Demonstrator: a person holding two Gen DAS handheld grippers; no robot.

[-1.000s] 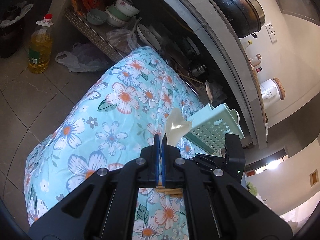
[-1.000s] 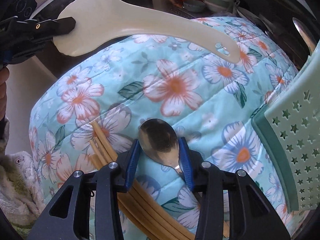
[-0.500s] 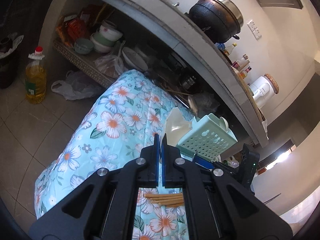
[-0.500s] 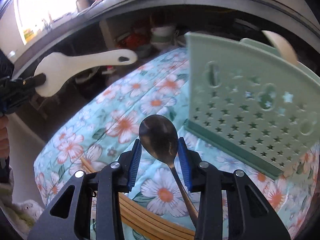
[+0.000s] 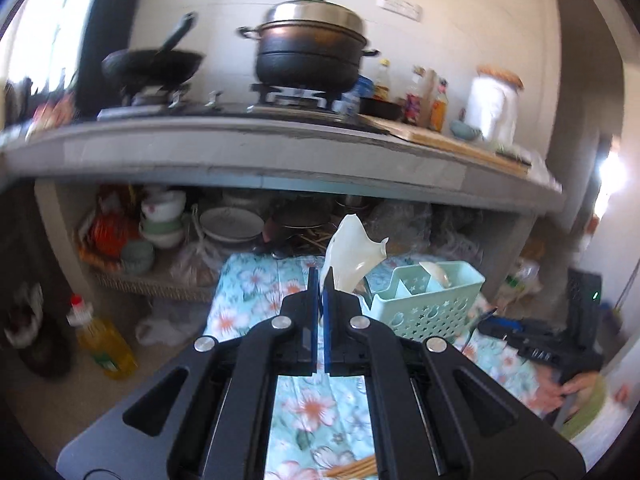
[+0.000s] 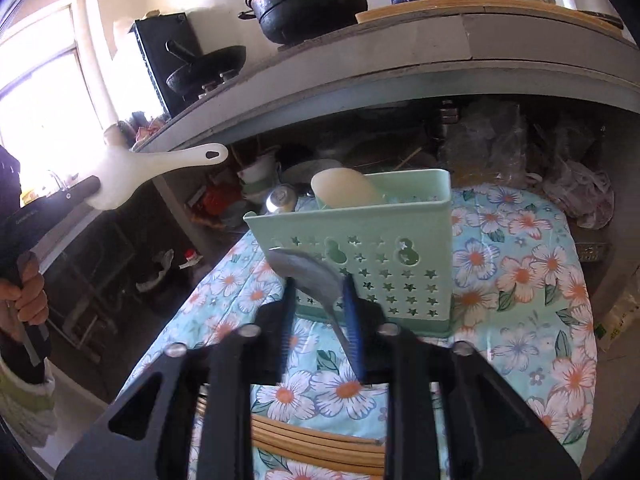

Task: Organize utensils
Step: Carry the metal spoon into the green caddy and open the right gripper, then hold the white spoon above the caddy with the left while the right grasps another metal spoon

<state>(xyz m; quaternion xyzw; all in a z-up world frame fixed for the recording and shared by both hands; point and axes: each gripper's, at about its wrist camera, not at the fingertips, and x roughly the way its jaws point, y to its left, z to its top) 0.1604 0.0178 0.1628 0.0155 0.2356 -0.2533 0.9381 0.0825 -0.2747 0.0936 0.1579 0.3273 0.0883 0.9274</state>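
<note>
The metal spoon (image 6: 308,276) sits between the jaws of the right gripper (image 6: 318,312), which have just been closing on it; its bowl points to 11 o'clock and its handle runs back to 5 o'clock. The green basket (image 6: 392,248) stands on the flowered table (image 6: 520,264) just beyond the spoon, at 12 o'clock, so the right hand seems nearer to it. The left gripper (image 5: 320,292) is clenched on the white rice paddle (image 5: 352,256), held high at 10 o'clock in the right view, well apart. Chopsticks (image 6: 320,444) lie below.
</note>
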